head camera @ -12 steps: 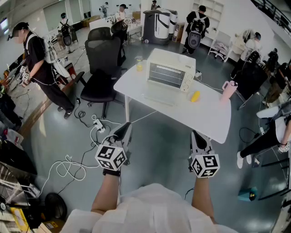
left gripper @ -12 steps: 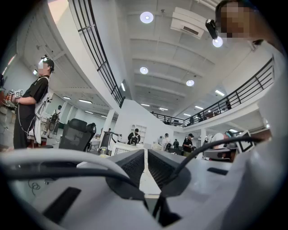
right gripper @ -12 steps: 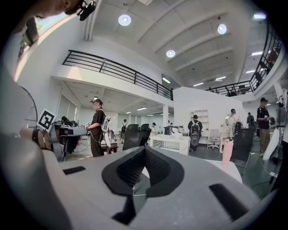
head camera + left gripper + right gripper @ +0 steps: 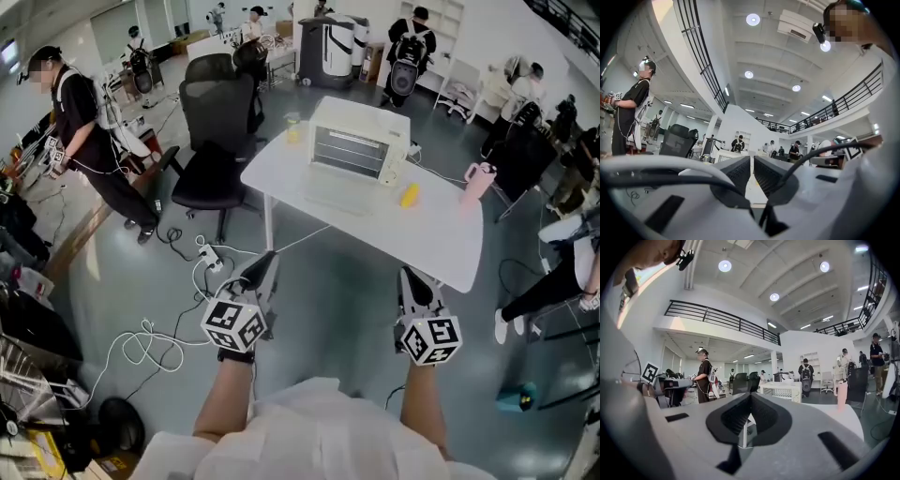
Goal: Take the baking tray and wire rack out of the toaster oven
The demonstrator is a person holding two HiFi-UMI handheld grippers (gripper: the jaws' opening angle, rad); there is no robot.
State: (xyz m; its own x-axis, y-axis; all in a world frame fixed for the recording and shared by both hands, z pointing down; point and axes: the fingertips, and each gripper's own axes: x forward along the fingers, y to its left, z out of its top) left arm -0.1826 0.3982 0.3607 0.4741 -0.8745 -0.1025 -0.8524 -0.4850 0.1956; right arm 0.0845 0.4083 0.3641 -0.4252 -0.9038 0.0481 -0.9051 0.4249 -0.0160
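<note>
White table [image 4: 441, 239] bears toaster oven [image 4: 361, 141], grey floor [image 4: 328, 291] below; left gripper [image 4: 265, 261], right gripper [image 4: 411, 277] closed, empty.

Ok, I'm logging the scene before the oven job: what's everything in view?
Table: one, white, mid-room.
Toaster oven: one, cream, on the table.
Cup: one, yellowish, table's far left corner.
Yellow item: one, right of the oven, kind unclear.
Tumbler: one, pink, table's right end.
Office chairs: at least two, black, left of the table.
Power strip: one, white, floor by the table.
Bystanders: several, mostly dark clothes, around the room.
Left gripper: one, grey, shut, empty, short of the table.
Right gripper: one, grey, shut, empty, beside it.
</note>
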